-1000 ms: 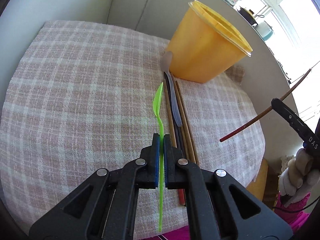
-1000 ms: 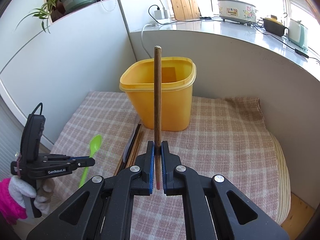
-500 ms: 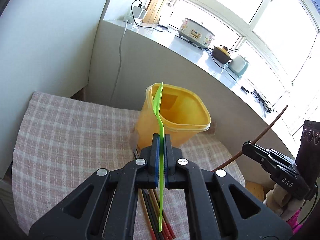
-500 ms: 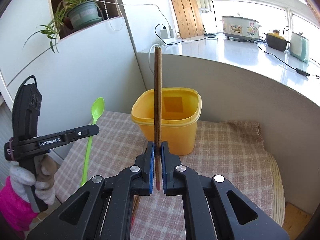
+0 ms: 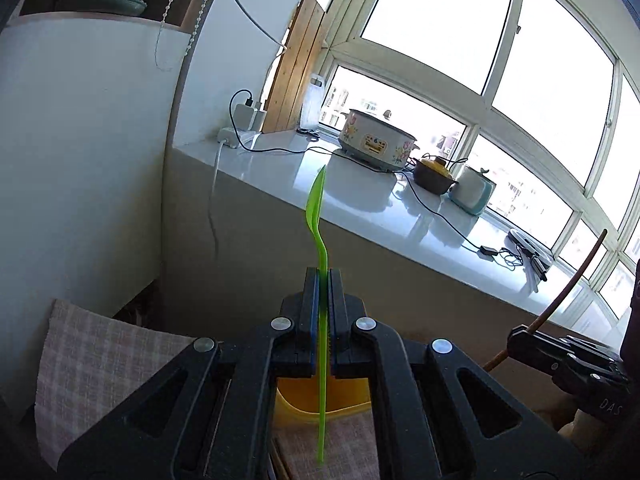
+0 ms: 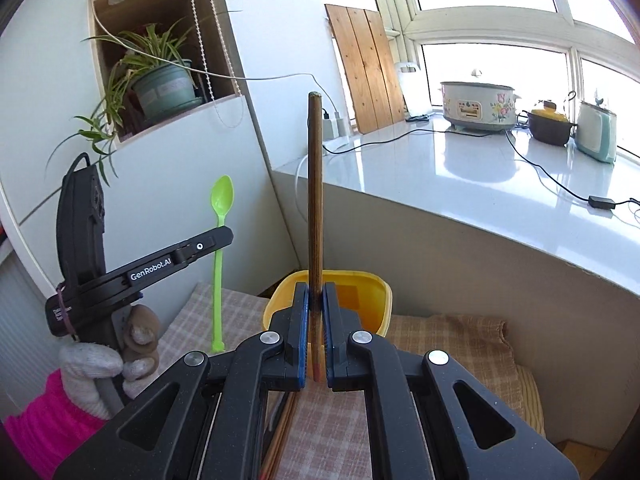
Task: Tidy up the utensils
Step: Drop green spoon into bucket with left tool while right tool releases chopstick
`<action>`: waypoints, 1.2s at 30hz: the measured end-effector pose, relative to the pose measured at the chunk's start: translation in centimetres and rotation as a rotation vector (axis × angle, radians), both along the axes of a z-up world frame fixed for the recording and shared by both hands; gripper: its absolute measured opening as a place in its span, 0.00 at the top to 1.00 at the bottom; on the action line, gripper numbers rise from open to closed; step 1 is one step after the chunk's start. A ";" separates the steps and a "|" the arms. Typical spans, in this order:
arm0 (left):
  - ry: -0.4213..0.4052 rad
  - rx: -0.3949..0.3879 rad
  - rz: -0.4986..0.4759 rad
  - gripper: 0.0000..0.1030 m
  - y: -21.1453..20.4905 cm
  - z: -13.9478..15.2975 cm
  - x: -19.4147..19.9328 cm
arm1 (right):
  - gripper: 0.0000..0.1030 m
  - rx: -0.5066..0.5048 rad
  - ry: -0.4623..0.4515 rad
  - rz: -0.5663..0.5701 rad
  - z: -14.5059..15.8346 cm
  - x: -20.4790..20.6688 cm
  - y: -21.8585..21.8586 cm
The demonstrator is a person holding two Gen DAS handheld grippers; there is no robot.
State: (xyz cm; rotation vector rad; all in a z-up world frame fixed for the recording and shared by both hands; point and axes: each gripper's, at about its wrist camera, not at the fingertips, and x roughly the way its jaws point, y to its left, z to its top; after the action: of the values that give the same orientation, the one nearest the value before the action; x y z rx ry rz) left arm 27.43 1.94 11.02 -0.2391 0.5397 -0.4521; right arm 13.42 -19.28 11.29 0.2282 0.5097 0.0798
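Fingers of the left gripper are clamped on the thin stem of a green plastic spoon, and those of the right gripper are clamped near the lower end of a brown wooden chopstick; both utensils stand nearly upright, held in the air above the checked cloth. The yellow container, open-topped with a rolled rim, sits on the cloth toward its far edge, just beyond and below both grippers. More chopsticks lie flat on the cloth at the near side of the container. The step in hand appears to be carrying both utensils to the container. To do it well, each utensil should be brought over the open mouth, its lower end lowered inside the rim before the fingers part, one gripper at a time so the two do not collide. The spoon is translucent, bright green and slender, with a small oval bowl uppermost and a slight bend below it; it looks light and flexible. The chopstick is straight, dark-grained, with a reddish lower tip.
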 end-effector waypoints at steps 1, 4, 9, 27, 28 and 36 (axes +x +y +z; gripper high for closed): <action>-0.016 0.001 0.000 0.99 -0.4 0.2 0.4 | 0.95 -0.002 -0.005 -0.001 0.3 0.3 0.0; -0.047 -0.013 0.004 0.99 -1.3 0.3 1.6 | 0.95 -0.008 -0.020 -0.010 1.1 1.1 -0.2; -0.089 -0.003 -0.001 0.99 -2.5 -0.5 2.8 | 0.95 -0.034 -0.045 -0.051 1.9 2.4 -0.9; -0.040 0.077 -0.036 0.99 -4.1 -6.4 3.7 | 0.95 -0.061 0.123 -0.083 -4.2 8.0 -1.4; -0.032 0.076 -0.038 0.99 -4.0 -6.6 3.7 | 0.95 -0.063 0.133 -0.085 -4.6 8.1 -1.4; -0.013 0.095 -0.052 0.99 -3.8 -7.1 3.0 | 0.95 -0.063 0.189 -0.106 -6.6 8.8 -2.0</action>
State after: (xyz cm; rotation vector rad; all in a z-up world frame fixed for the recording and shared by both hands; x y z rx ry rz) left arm 30.41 -1.90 3.94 -0.1316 0.5540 -0.4771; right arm 22.21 -21.32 4.70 0.2020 0.6861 -0.0617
